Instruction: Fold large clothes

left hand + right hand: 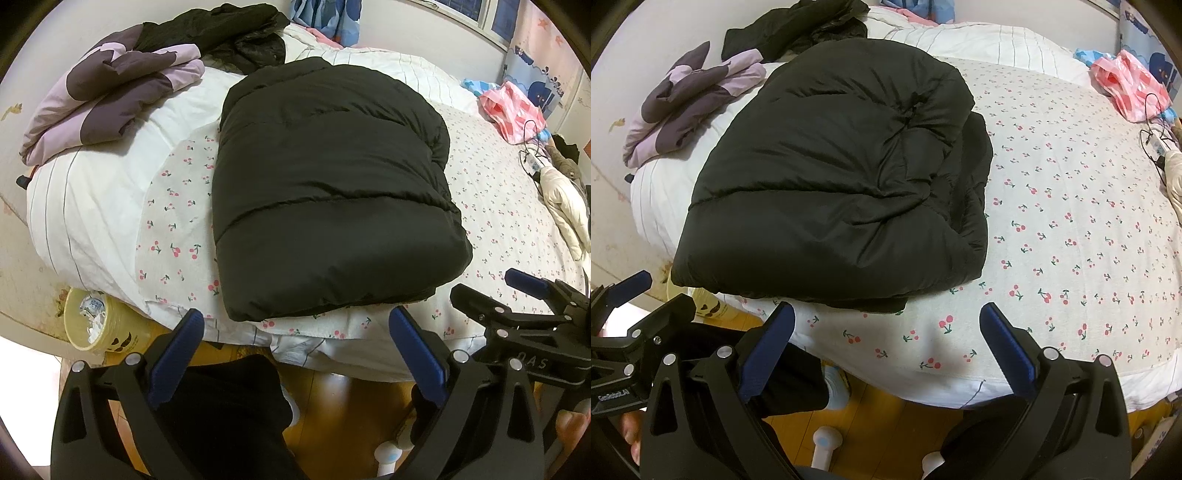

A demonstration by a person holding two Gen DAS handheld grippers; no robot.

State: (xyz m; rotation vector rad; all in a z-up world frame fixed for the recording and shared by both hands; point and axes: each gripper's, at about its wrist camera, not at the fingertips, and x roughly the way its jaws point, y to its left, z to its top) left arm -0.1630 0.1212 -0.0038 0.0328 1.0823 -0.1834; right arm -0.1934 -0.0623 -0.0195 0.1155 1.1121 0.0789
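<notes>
A black puffer jacket (325, 184) lies folded into a thick rectangle on the cherry-print bed sheet (509, 221), near the bed's front edge. It also shows in the right wrist view (834, 177), with its folded layers bunched on the right side. My left gripper (295, 328) is open and empty, just in front of the jacket's near edge. My right gripper (886, 325) is open and empty, over the sheet (1071, 221) to the right of the jacket's near corner. Each gripper shows at the edge of the other's view.
A purple folded garment (110, 99) and a black garment pile (221, 33) lie at the bed's far left. A pink plastic bag (513, 107), a cable and a cream jacket (565, 206) lie at the right. A yellow bin (96, 325) stands on the floor by the bed.
</notes>
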